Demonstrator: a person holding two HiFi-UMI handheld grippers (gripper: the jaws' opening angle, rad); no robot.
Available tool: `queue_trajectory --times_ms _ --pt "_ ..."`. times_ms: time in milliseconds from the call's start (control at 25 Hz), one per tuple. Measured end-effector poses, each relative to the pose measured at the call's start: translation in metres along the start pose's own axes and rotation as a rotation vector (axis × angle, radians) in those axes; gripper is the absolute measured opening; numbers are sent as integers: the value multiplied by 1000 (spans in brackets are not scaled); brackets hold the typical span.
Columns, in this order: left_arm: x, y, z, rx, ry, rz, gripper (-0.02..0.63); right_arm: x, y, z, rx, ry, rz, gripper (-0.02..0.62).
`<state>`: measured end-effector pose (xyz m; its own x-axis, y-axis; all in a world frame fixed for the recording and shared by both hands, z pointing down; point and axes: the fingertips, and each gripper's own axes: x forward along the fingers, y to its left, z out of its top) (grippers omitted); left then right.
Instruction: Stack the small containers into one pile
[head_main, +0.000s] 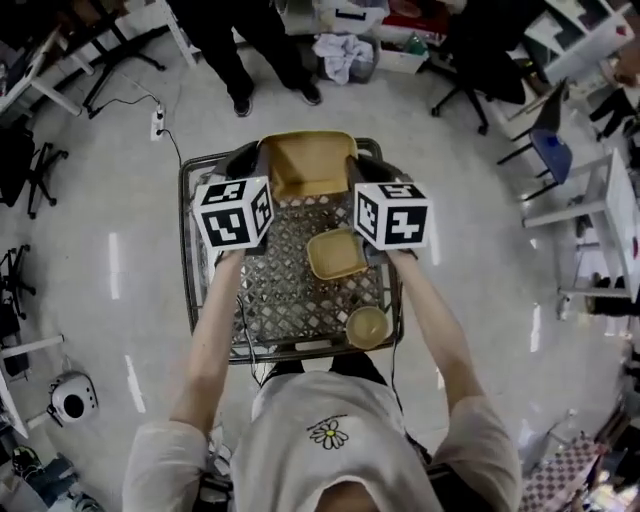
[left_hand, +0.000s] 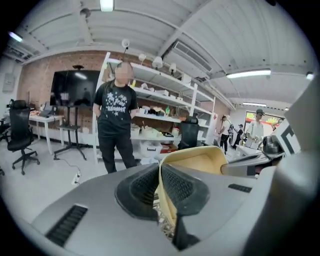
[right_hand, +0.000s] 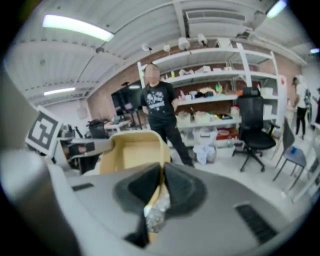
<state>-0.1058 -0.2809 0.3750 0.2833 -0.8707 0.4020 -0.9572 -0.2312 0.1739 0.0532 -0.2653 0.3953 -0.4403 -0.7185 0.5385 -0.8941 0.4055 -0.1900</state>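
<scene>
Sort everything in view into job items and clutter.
Job: large tan container, clamped by left gripper and right gripper; square container; round bowl; wire basket under them.
Clutter: power strip, office chair, bundled cloth, standing person.

No legible text — anywhere

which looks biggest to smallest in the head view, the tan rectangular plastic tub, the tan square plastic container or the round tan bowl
1. tan rectangular plastic tub: largest, though it may be raised nearer the camera
2. tan square plastic container
3. round tan bowl: smallest
</scene>
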Motion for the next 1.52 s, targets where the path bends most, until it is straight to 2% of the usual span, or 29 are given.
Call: queue_trajectory --times_ms 240,360,560,760,920,1080,1240,1520 --pt "-85 -43 44 65 -226 34 40 -88 23 33 -103 -237 -49 46" --pt "-118 -62 50 90 -297 45 40 -125 31 36 -142 -326 -71 44" --pt "-149 -86 51 104 -341 54 40 -163 35 33 -174 -401 -94 44" --pt "-154 -95 41 123 -326 56 40 -173 33 26 -175 -392 -88 44" --pt "-140 -99 25 96 -238 48 40 -164 19 15 -146 -285 -21 44" --pt "-105 -99 7 21 -43 13 41 -139 -4 13 -92 -80 66 44" --pt "-93 -91 -42 -16 136 -2 46 -113 -9 -26 -83 132 91 44" --pt "-56 -87 -113 -78 369 -20 52 -68 -34 -88 20 383 156 44"
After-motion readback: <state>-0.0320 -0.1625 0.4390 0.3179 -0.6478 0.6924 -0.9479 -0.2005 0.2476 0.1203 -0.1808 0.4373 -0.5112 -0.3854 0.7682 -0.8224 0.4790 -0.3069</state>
